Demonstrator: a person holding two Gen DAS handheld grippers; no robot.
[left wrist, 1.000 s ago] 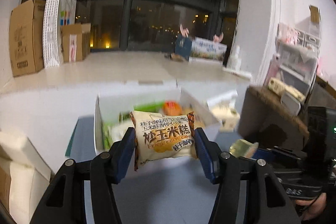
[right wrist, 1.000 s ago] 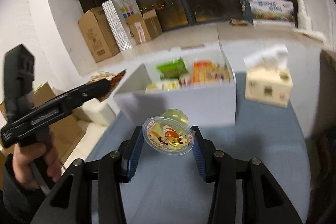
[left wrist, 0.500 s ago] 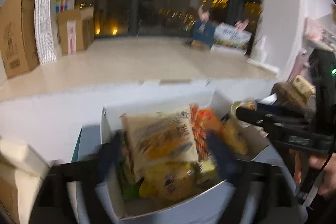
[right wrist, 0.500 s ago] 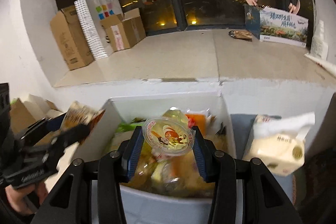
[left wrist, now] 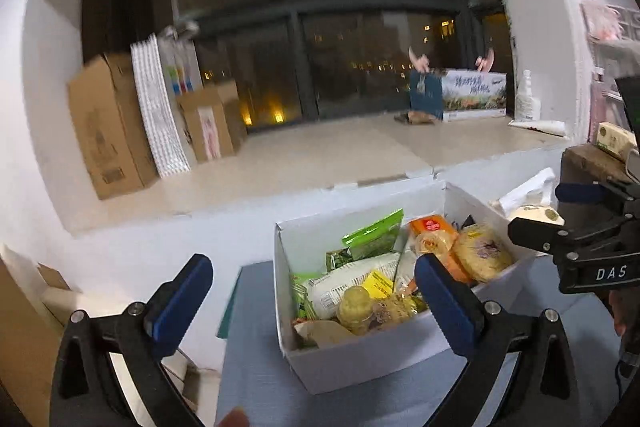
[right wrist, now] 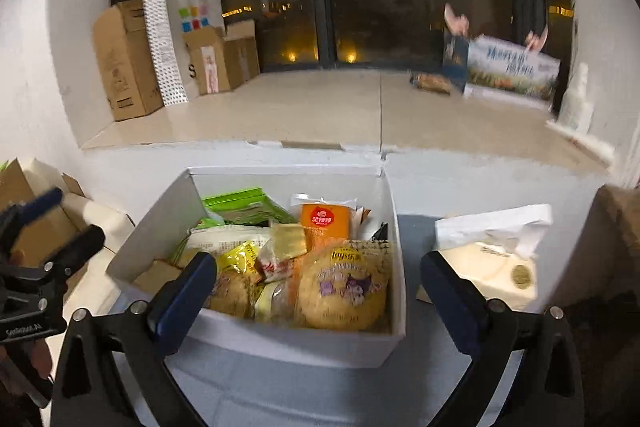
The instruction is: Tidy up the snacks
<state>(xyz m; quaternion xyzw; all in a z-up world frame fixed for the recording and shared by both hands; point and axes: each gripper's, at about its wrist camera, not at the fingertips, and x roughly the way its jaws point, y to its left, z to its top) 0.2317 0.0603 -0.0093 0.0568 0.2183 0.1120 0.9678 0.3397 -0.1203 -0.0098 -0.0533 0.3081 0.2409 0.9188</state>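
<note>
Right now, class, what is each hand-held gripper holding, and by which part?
Nothing: the left hand-held gripper and right hand-held gripper are both open and empty by the snack box.

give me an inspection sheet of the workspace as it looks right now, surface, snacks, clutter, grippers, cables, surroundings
Surface: blue-grey table top, bare in front of the box.
Job's things: white snack box, open and full; round yellow bun pack at its front right, orange pack at the back, green packets back left.
Clutter: tissue box right of the snack box.
Grippers: left gripper open, empty; right gripper open, empty.
Cables: nothing seen.
Surroundings: dark windows, cardboard boxes and a paper bag on the ledge.
</note>
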